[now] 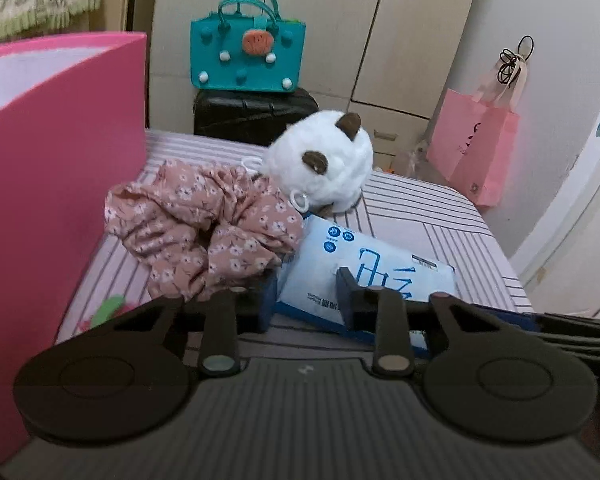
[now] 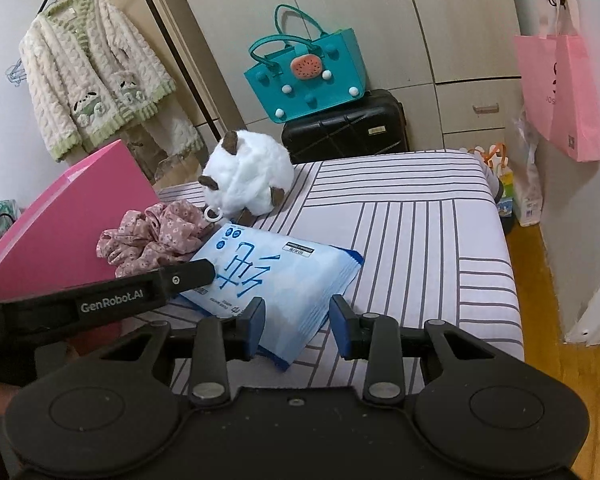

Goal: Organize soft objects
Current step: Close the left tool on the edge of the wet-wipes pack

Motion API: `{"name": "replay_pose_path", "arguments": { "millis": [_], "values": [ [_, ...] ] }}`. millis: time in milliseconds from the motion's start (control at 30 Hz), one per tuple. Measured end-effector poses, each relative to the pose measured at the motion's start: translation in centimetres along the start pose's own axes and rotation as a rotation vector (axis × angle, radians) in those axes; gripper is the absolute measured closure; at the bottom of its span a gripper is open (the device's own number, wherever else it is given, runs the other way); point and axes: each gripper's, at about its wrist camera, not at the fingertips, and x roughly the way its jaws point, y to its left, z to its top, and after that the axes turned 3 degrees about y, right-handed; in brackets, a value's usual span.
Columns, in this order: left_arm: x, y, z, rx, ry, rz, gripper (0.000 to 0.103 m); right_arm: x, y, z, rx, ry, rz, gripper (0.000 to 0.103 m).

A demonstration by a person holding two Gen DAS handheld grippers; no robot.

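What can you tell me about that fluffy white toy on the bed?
The fluffy white toy is a round plush ball of long, soft-looking fur with small dark brown ears or feet poking out at several spots. A white plastic ring hangs from it. It rests on the striped bed cover, leaning against the pink floral cloth, with the blue-and-white soft pack just in front. Neither tool touches it.

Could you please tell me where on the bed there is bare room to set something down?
The striped sheet is bare from the blue tissue pack to the bed's right edge, and behind it toward the black suitcase. It is crowded on the left: the pink box, floral cloth and white plush sit bunched together.
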Motion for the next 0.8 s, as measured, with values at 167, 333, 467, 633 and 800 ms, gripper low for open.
{"name": "replay_pose_path", "arguments": {
  "millis": [167, 333, 467, 633, 800],
  "values": [
    [-0.7, -0.4, -0.2, -0.015, 0.095, -0.086, 0.076, -0.8, -0.2, -0.3, 0.02, 0.0, -0.027, 0.068],
    [-1.7, -1.2, -0.8, -0.008, 0.212, -0.185, 0.076, -2.4, 0.3, -1.1, -0.034, 0.011, -0.085, 0.068],
    [-2.3, -1.7, -1.0, 0.056, 0.275, -0.205, 0.074, -3.8, 0.2, -2.1, -0.043, 0.032, -0.087, 0.065],
    [-2.0, -1.6, -0.7, 0.089, 0.252, -0.178, 0.062, -4.9, -1.1, -2.6, 0.031, 0.028, -0.11, 0.065],
    [-1.3, -2.1, -0.2, 0.133, 0.251, -0.186, 0.064, -4.6, -1.9, -2.3, 0.091, 0.05, -0.08, 0.065]
  ]
}}
